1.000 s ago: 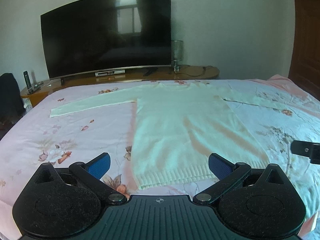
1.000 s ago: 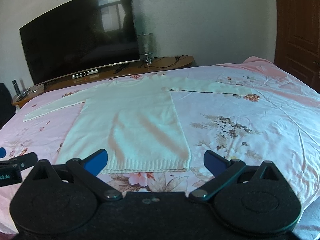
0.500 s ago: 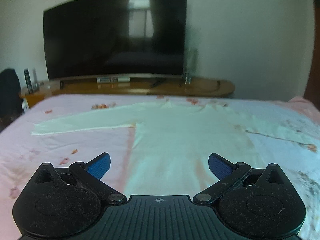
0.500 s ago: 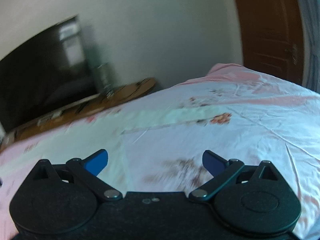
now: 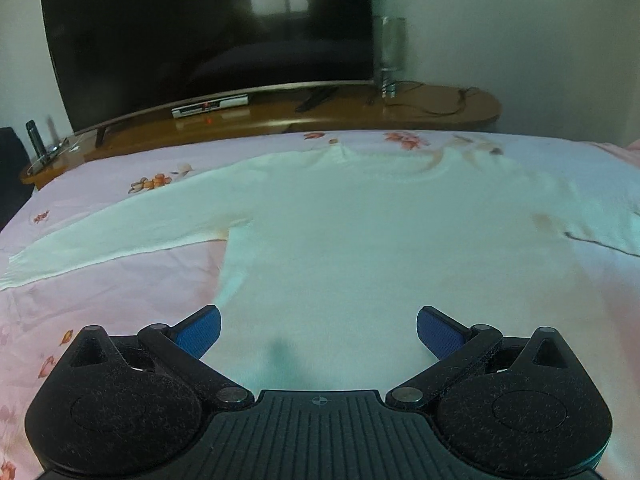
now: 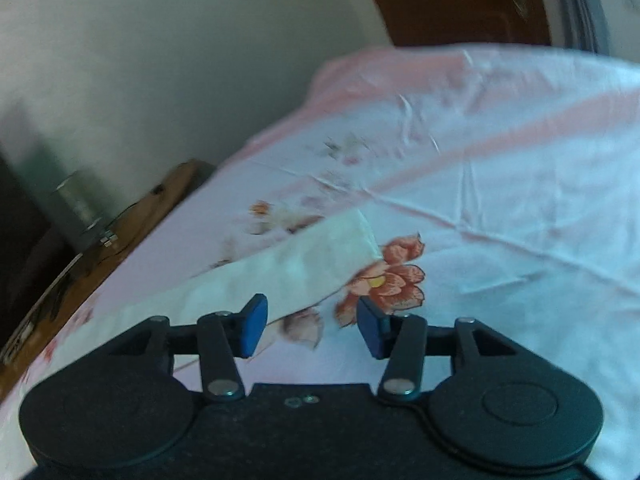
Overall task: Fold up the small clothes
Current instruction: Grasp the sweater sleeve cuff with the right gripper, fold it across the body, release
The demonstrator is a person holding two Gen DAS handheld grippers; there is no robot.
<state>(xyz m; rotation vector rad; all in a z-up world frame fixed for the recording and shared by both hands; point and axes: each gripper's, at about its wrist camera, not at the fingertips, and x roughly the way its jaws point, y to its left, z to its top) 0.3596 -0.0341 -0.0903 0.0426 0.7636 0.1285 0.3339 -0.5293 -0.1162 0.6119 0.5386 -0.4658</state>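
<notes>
A pale cream long-sleeved sweater (image 5: 360, 240) lies flat on the pink flowered bedsheet (image 5: 100, 280), sleeves spread out to both sides. My left gripper (image 5: 318, 330) hovers over the sweater's body, open, with nothing between its blue pads. In the right wrist view the cuff end of the right sleeve (image 6: 320, 264) lies just ahead of my right gripper (image 6: 308, 328). Its jaws are closing, still apart, and only bare sheet shows between the pads; the left pad sits at the sleeve's near edge.
A large dark television (image 5: 208, 36) stands on a low wooden stand (image 5: 400, 108) beyond the bed's far edge, with a glass lamp (image 5: 390, 52) and cables beside it. A brown wooden door (image 6: 460, 0) rises behind the bed's right side.
Both grippers moved forward and lower over the bed. The right one swung right to the sleeve's cuff, rolled, and its jaws narrowed. The left one now sits over the sweater's chest.
</notes>
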